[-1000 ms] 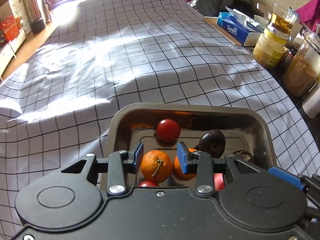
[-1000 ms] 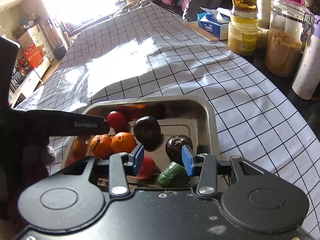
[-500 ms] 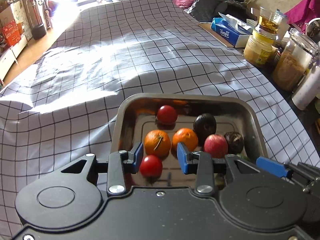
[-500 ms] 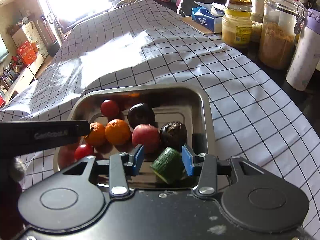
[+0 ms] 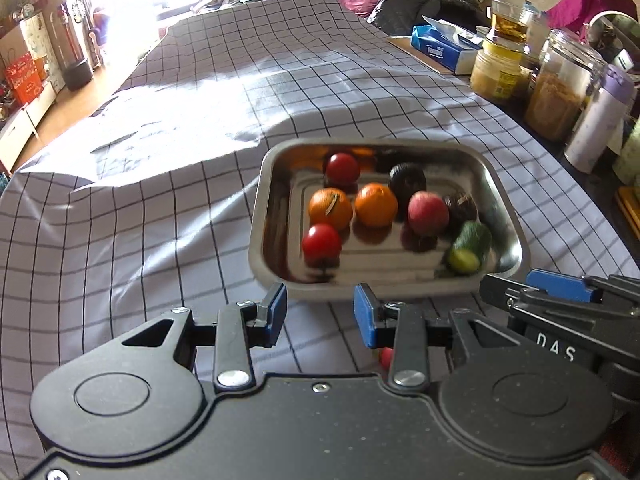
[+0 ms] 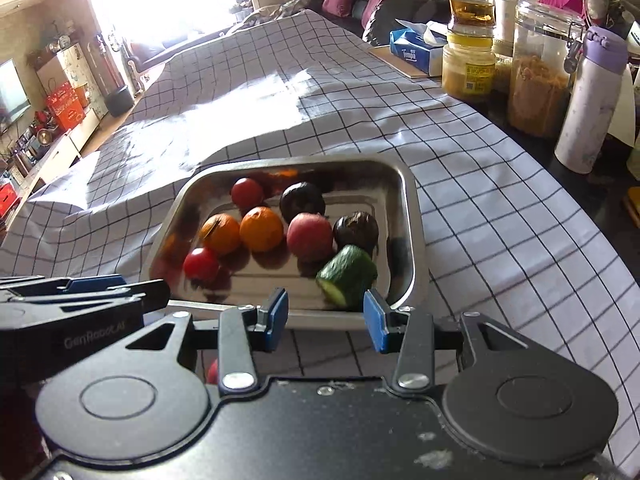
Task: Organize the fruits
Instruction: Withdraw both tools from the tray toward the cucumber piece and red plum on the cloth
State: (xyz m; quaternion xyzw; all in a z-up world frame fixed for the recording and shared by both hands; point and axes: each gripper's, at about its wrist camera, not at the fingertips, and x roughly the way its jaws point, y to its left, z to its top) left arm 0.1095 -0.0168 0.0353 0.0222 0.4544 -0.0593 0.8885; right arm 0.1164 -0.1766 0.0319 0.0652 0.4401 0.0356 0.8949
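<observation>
A steel tray [image 5: 508, 208] [image 6: 412, 216] on the checked cloth holds two red tomatoes [image 5: 321, 241] [image 6: 201, 264], two oranges [image 5: 376, 205] [image 6: 261, 228], a reddish apple [image 5: 427, 213] [image 6: 309, 231], two dark round fruits [image 5: 407, 179] [image 6: 302, 201] and a cut cucumber piece [image 5: 469, 246] [image 6: 347, 275]. My left gripper [image 5: 320, 314] is open and empty just in front of the tray's near rim. My right gripper [image 6: 326, 316] is open and empty at the near rim, by the cucumber. A small red fruit [image 5: 386, 358] [image 6: 212, 372] lies on the cloth under the grippers, mostly hidden.
Jars [image 5: 496, 72] [image 6: 540, 76], a purple-capped bottle [image 5: 598, 120] [image 6: 592, 100] and a blue tissue box [image 5: 444, 48] [image 6: 416, 50] line the table's right edge. The checked tablecloth [image 5: 200, 120] stretches far and left. The other gripper shows at each view's side [image 5: 560, 308] [image 6: 72, 308].
Both grippers have pulled back from over the tray to just in front of its near rim. The fruits lie where they were, and both grippers stay open.
</observation>
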